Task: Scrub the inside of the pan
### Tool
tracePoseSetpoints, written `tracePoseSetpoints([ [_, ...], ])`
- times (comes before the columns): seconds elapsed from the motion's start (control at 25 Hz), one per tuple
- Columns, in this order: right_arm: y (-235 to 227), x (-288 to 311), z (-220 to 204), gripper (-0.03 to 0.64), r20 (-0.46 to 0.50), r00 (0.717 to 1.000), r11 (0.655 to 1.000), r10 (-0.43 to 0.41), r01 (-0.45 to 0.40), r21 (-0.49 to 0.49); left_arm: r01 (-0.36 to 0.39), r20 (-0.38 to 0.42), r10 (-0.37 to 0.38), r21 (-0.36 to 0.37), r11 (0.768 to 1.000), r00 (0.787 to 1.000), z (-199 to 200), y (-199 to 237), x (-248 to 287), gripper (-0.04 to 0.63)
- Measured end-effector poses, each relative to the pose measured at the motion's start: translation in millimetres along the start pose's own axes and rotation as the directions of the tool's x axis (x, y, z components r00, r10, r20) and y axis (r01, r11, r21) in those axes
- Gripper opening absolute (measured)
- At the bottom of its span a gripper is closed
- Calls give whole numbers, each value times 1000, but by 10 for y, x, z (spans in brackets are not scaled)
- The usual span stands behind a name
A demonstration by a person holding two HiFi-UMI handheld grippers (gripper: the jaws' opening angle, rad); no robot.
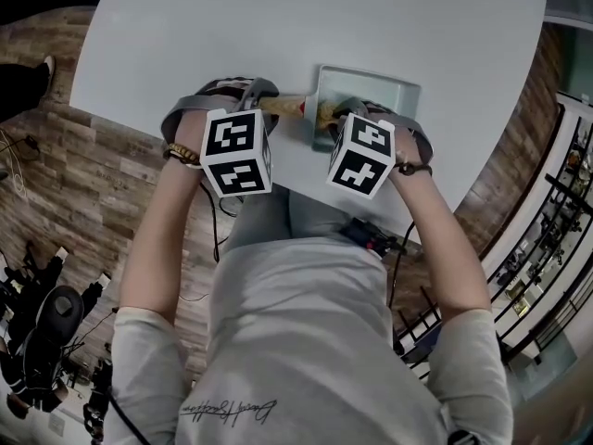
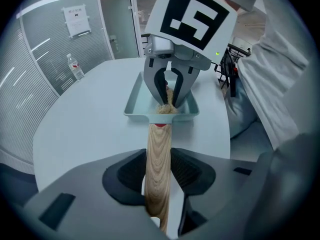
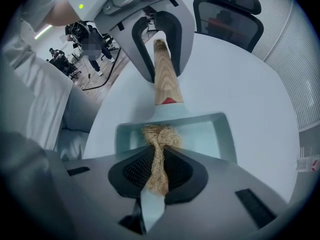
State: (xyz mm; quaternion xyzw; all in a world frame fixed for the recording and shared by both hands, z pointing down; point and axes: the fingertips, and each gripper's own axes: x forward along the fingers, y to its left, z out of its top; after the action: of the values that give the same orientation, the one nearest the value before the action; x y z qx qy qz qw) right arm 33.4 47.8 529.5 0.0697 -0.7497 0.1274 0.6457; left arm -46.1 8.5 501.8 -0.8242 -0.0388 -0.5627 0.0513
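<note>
Wooden handle (image 2: 159, 139) clamped by my left gripper (image 2: 159, 171), fibre scrubber (image 3: 160, 134) by my right gripper (image 3: 157, 171); hard strokes could swivel the pan (image 3: 226, 134).

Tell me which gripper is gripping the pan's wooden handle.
The left gripper: its jaws clamp the wooden handle, while the right gripper pinches the tan scrubber inside the pan.

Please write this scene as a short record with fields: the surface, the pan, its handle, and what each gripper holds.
surface: white table
pan: pale teal, rectangular, flat on the table
wooden handle: sticks out from one side of the pan
left gripper: fingers shut on the wooden handle
right gripper: fingers shut on the tan scrubber
scrubber position: its tuft is inside the pan, at the handle end
</note>
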Motion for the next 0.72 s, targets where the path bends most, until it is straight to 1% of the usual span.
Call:
tracePoseSetpoints([
  [0.28,291,9,-36,69,-51,990,991,128,-130,-34,-2,-6,2,-4,1000,1000,-11,3,-4,156],
  [0.4,336,18,-44,67,-58,987,988,147,-149,-31,4,-9,-4,-6,1000,1000,-13,-3,7,156],
  [0.48,328,23,-49,67,-56,989,990,135,-137,-25,10,-12,-10,0,1000,1000,-7,-2,15,156],
  [0.56,323,26,-49,67,-51,993,994,106,-108,-30,15,-14,-15,13,1000,1000,-3,-8,15,156],
  [0.72,206,36,-62,69,-44,999,999,-6,4,-53,5,-6,-4,34,999,1000,0,-14,18,155],
])
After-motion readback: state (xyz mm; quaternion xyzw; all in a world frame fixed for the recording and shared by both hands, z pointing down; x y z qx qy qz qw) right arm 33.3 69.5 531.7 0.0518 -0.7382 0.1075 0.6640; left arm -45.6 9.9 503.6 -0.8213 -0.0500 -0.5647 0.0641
